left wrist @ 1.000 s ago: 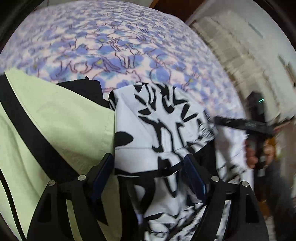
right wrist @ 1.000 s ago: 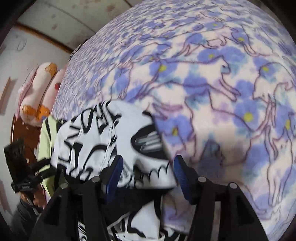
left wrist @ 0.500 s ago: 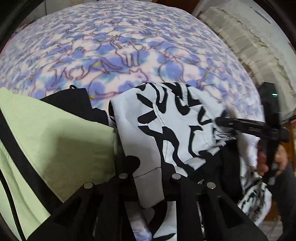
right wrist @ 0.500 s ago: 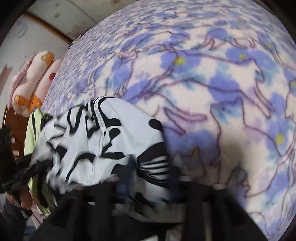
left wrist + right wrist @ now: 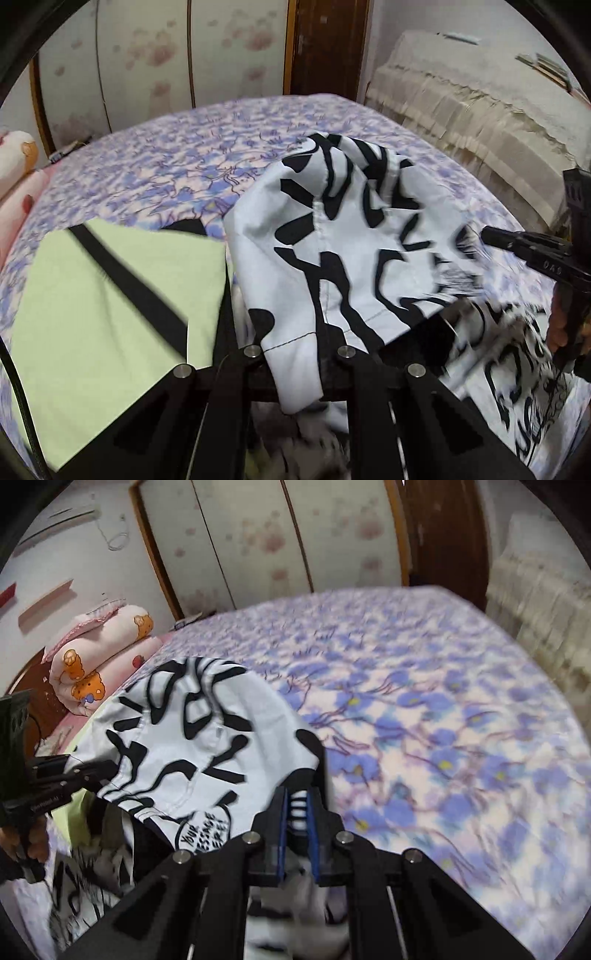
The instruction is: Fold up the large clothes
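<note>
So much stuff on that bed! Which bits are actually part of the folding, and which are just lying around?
In the job: black-and-white garment, left gripper, right gripper, both shut on it.

Lying about: green cloth, rolled bear-print quilt, flowered bedspread.

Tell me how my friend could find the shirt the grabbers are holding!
Find the big bed with the purple flower blanket. Near its front edge, both grippers pinch one garment that drapes between them, beside a flat pale green garment. It is the white garment with bold black lettering, the only one with black scribbly writing all over it.
</note>
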Motion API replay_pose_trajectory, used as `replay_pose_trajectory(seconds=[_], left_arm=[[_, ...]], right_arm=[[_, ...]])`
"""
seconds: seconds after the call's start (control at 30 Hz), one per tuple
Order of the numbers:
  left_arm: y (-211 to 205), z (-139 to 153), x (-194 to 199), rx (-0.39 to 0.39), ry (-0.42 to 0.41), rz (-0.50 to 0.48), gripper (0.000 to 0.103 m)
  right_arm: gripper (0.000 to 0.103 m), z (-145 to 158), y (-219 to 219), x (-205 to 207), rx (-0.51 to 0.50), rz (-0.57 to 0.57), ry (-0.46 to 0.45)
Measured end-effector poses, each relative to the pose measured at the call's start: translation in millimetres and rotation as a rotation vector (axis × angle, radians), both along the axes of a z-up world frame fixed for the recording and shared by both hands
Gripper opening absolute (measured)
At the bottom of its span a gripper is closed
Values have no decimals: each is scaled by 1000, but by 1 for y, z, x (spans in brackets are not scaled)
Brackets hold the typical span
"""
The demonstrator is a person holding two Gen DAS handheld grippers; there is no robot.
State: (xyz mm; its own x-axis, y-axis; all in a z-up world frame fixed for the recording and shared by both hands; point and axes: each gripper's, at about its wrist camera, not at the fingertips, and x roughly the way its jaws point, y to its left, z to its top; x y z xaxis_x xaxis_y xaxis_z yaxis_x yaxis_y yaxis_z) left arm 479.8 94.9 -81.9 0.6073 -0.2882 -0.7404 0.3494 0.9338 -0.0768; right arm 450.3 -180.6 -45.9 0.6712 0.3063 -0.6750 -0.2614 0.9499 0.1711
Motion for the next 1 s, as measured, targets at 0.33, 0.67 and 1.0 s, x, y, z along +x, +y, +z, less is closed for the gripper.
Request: replay_pose_trajectory(seconds=[0.33, 0.67, 1.0], left_arm=[[-23, -19, -151, 129, -176, -150, 7], [-61, -66, -257, 339, -247, -268, 8], [-57, -79, -263, 341, -230, -174, 9]], right_arm=[[3, -10, 12, -111, 23, 72, 46], [14, -12, 22, -162, 384, 98, 352], [72, 5, 21, -161, 783, -97, 477]])
